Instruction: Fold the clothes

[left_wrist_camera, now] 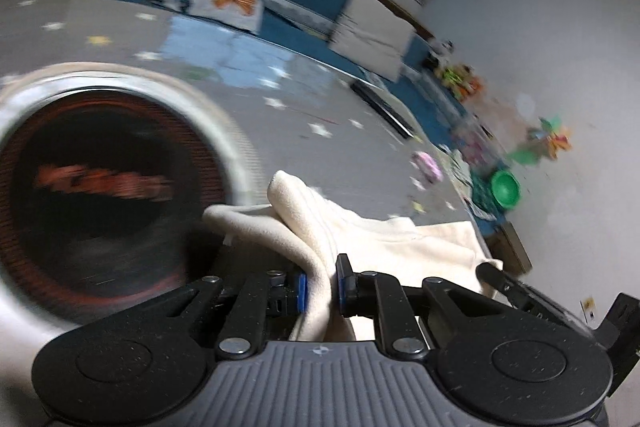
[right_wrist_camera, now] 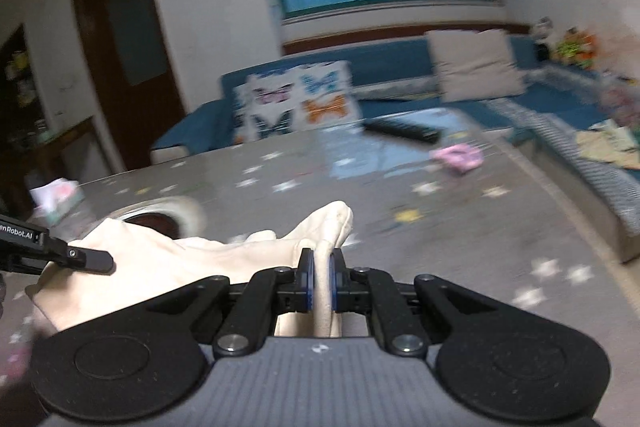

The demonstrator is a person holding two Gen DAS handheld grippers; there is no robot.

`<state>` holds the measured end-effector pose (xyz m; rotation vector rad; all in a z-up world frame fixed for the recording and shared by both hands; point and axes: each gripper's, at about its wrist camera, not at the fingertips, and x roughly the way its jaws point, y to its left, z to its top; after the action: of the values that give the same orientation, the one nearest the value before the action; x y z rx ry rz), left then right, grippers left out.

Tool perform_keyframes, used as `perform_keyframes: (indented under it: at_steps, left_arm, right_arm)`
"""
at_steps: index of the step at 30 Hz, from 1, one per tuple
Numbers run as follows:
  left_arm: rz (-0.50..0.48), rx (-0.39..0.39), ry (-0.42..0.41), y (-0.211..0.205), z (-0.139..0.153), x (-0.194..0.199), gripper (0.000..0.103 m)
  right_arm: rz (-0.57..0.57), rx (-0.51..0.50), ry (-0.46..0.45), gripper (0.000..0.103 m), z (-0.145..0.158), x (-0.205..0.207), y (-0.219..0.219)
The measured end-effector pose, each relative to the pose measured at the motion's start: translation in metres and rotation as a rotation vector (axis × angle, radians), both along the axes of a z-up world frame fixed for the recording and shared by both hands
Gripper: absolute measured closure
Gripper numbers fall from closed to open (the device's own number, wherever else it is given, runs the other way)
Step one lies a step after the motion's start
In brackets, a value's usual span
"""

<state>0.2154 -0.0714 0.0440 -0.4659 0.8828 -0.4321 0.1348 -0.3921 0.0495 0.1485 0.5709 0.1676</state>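
Note:
A cream fleece garment point(left_wrist_camera: 304, 227) is held up over a grey star-patterned table point(left_wrist_camera: 280, 83). My left gripper point(left_wrist_camera: 322, 283) is shut on a bunched fold of it, the cloth squeezed between the blue pads. In the right wrist view my right gripper point(right_wrist_camera: 320, 281) is shut on another fold of the same cream garment point(right_wrist_camera: 180, 259), which stretches left toward the other gripper's black finger point(right_wrist_camera: 86, 261). In the left wrist view the right gripper's black tip point(left_wrist_camera: 494, 273) shows past the cloth's right edge. Both views are blurred by motion.
A round bowl-like thing with a pale rim and dark inside point(left_wrist_camera: 100, 179) sits on the table at left. A pink item point(right_wrist_camera: 458, 155) and a black remote point(right_wrist_camera: 402, 131) lie farther back. A blue sofa with butterfly cushions point(right_wrist_camera: 298, 105) stands behind the table. Toys point(left_wrist_camera: 506, 187) line the right side.

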Motion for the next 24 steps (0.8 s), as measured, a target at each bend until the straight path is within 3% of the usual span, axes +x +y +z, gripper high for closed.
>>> perform_keyframes:
  at_steps: [5, 9, 12, 15, 24]
  left_arm:
    - [-0.088, 0.03, -0.034, -0.056, -0.003, 0.024, 0.088]
    - [-0.13, 0.149, -0.021, -0.085, -0.017, 0.035, 0.084]
    - [-0.121, 0.249, -0.054, -0.085, -0.02, 0.033, 0.071]
    - [-0.106, 0.328, -0.104, -0.082, -0.015, 0.031, 0.072]
    - [-0.214, 0.318, -0.181, -0.121, -0.01, 0.046, 0.08]
  right_arm:
    - [-0.094, -0.057, 0.011, 0.096, -0.002, 0.013, -0.04]
    - [-0.148, -0.089, 0.06, 0.095, -0.017, 0.024, -0.058]
    - [-0.188, -0.104, 0.094, 0.093, -0.029, 0.03, -0.071]
    - [-0.176, -0.089, 0.076, 0.093, -0.027, 0.028, -0.071]
    - [-0.024, -0.032, 0.098, 0.093, -0.033, 0.065, -0.031]
